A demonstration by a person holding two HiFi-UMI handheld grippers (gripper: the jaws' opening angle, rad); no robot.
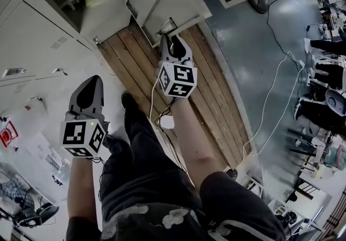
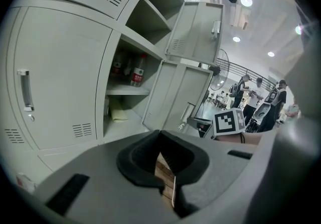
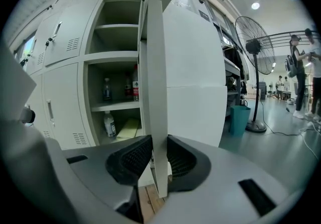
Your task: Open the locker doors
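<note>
while right tool (image 3: 156, 160) clamps locker door (image 3: 193, 67) edge, left tool (image 2: 159, 136) pressed together, empty; bottle (image 3: 109, 123) label unreadable.

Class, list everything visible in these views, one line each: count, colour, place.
Lockers: one bank, pale grey, ahead, some compartments open.
Locker door: one, pale grey, edge-on, swung open.
Bottles: at least four, clear, on open shelves.
Flat pad: one, yellowish, beside the lower bottle.
Planks: one platform, brown, floor before the lockers.
Fan: one, black, standing at right.
Bin: one, teal, beside the fan.
People: several, dark clothes, far background.
Left gripper: one, grey, jaws together, empty.
Right gripper: one, grey, jaws clamped on the door.
</note>
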